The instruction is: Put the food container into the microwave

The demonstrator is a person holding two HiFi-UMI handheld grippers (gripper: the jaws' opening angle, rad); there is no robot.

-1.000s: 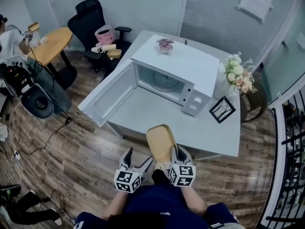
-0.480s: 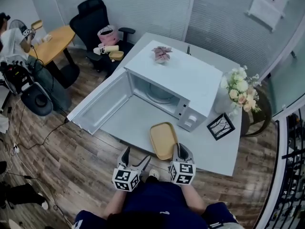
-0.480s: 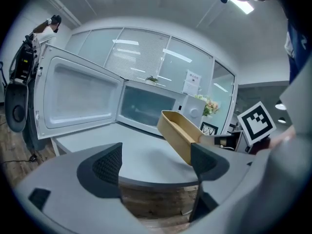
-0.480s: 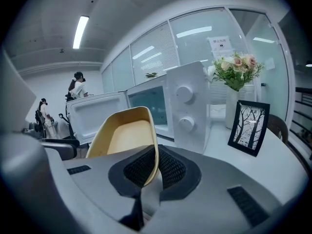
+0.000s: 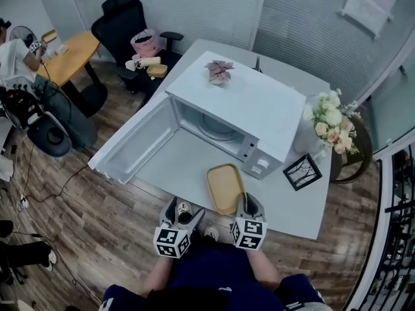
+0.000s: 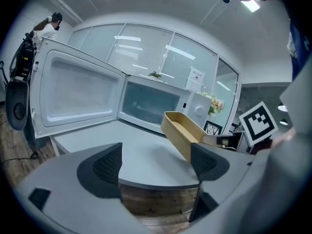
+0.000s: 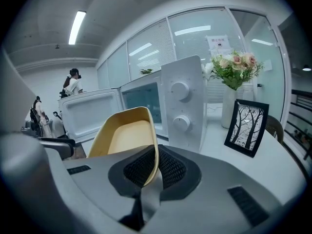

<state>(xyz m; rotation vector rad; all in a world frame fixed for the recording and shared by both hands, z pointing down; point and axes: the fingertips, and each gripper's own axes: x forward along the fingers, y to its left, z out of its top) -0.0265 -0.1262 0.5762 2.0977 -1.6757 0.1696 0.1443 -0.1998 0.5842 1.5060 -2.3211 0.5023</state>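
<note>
Gripping the container (image 7: pixel 126 136) by its near rim, your right gripper (image 7: pixel 155 165) has both pads clamped on the thin wall, one inside and one outside. It's a shallow tan tray, empty. From the left gripper view it's clear of the table (image 5: pixel 188 161), with the far end tipped up a bit. In the head view it sits over the front part of the table, just in front of the microwave (image 5: pixel 259 99) on the control panel side, so it's not inside.

Your left gripper (image 6: pixel 156 164) is right beside the right one, on its left, at the table's front edge. Its jaws are spread wide with nothing between them, just the table edge and wood floor behind.

Further out, the microwave's door (image 5: pixel 133 144) is swung all the way open to the left. The cavity looks empty apart from the round turntable (image 5: pixel 217 125). The panel has two knobs (image 7: pixel 179 89), one above the other. A small pink thing (image 5: pixel 219 71) sits on top of the microwave; can't tell what it is.

To the right of the microwave there's a black picture frame (image 5: pixel 303 172) leaning on the table, and a vase of flowers (image 5: pixel 329 120) behind it. Well off to the left are a black office chair (image 5: pixel 126 24), a round wooden table (image 5: pixel 70 56) and a person (image 5: pixel 11 50) sitting at it.
</note>
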